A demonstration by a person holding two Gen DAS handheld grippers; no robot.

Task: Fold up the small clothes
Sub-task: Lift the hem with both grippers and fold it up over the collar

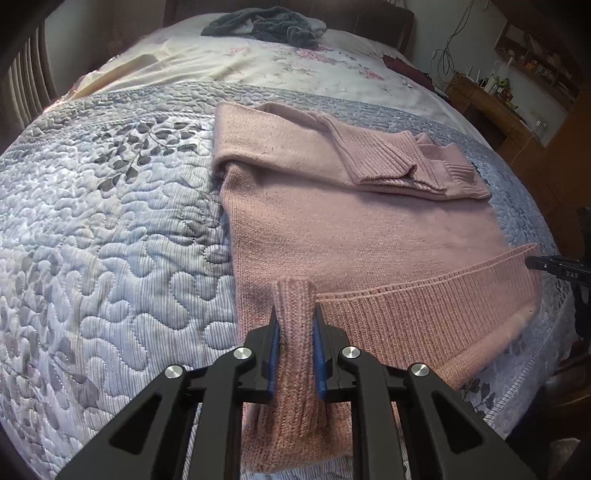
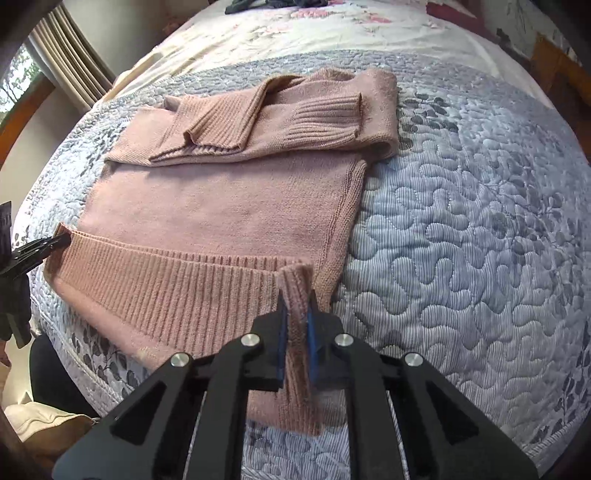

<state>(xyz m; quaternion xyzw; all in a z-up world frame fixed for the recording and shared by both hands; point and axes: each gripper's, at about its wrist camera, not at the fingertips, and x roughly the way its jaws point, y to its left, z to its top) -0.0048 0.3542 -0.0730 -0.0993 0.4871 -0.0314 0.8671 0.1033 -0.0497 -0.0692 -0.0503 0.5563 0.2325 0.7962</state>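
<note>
1. Black fingers of the left gripper (image 1: 295, 325) are clamped on the ribbed hem (image 1: 424, 306) of the pink sweater (image 1: 351, 221), at its left corner.
2. Right gripper (image 2: 295, 314) pinches the hem's right corner the same way.
3. Sweater lies on the grey quilt (image 1: 110, 240), sleeves (image 1: 388, 155) folded across its chest.
4. Beyond the sweater, dark clothes (image 1: 266, 24) are hard to make out.
5. White letters on the right gripper read "DAS".

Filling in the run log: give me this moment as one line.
left gripper: shut on sweater hem | right gripper: shut on sweater hem | pink sweater: sleeves folded in, on quilt
</note>
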